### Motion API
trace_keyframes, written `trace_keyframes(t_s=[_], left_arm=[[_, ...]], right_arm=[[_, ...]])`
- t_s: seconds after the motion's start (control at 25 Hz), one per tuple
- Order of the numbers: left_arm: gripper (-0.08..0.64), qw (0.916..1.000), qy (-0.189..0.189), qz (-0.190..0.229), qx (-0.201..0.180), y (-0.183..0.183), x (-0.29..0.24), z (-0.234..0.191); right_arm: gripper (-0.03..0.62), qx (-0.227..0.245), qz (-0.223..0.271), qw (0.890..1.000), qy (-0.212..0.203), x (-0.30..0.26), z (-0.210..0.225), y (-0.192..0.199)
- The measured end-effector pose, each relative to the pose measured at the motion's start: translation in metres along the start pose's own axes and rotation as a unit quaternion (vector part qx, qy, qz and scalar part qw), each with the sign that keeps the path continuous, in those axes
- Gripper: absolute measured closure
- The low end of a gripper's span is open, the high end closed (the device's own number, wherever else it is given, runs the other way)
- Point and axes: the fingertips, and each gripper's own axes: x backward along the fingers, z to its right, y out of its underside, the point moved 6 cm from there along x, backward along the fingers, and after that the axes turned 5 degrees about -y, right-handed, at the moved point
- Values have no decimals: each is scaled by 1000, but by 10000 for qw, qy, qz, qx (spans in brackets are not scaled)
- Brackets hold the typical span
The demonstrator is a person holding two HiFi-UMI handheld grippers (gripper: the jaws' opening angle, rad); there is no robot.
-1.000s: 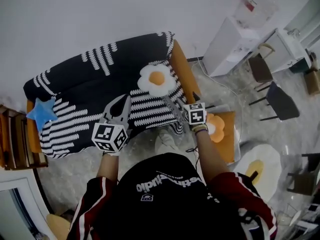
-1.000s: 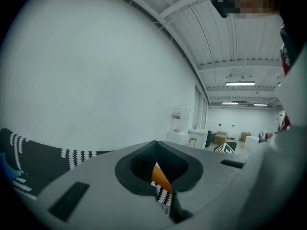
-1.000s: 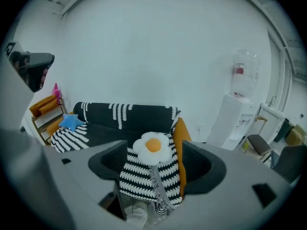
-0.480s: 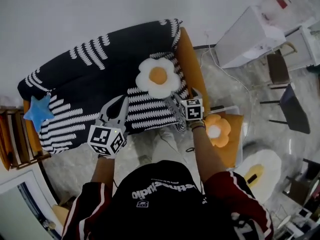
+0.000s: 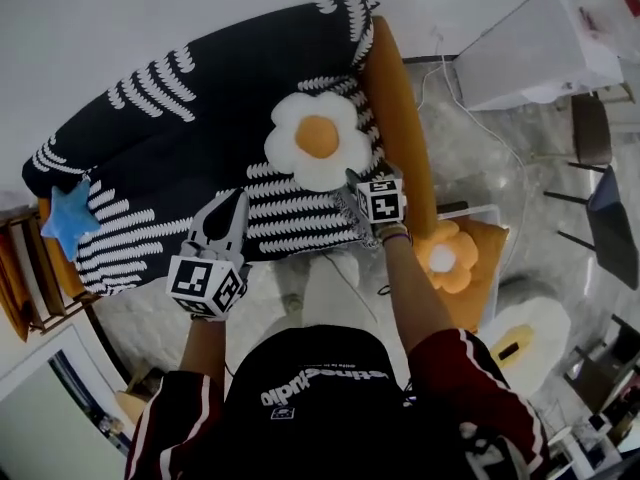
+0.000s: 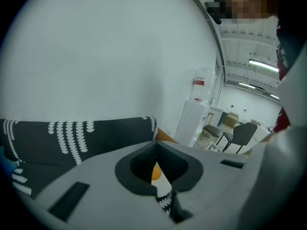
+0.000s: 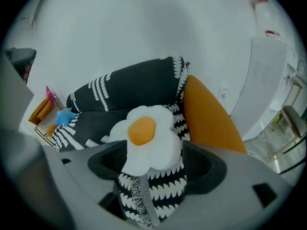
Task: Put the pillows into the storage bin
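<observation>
White with an orange yolk, the egg pillow (image 5: 318, 138) lies unmoved on the sofa (image 5: 398, 118) seat near its right end, untouched. The right tongs (image 5: 355, 186) have edged closer over the last second, spread wide with the pillow framed just ahead. The left tongs (image 5: 228, 218) hang closed and empty by the seat's front edge. An orange flower pillow (image 5: 442, 258) already sits in the storage bin (image 5: 484, 268) beyond the sofa's right arm, so I'd say the egg goes next.
</observation>
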Motion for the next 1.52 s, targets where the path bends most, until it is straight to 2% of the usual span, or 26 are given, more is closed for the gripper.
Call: trace_keyframes(t_s=[0.52,0.72,0.84,1.0,1.08,1.24,1.52], left_arm=[[557,9982,-195,-477,308,76,-33,-24],[557,9977,-211,-534,359,91,-35,-29],[557,9974,-230,-544,424,94,-29,-29],[557,9969,-243,-513,552,91,-15,-26],[558,9966,-266,-490,602,86,-5,-25],[557,9961,-342,-409,696,72,18,-25],[557,9958,-422,-252,775,45,65,-31]], right_arm=[[209,-333,-478,9981,-180,-112,31,45],[215,-461,-367,9982,-87,-133,34,52],[255,-348,-416,9985,5,-135,33,52],[434,100,-606,9981,65,-124,22,48],[488,304,-642,9975,52,-116,11,45],[522,402,-593,9974,31,-96,-4,35],[534,635,-462,9969,-85,-49,-38,-8]])
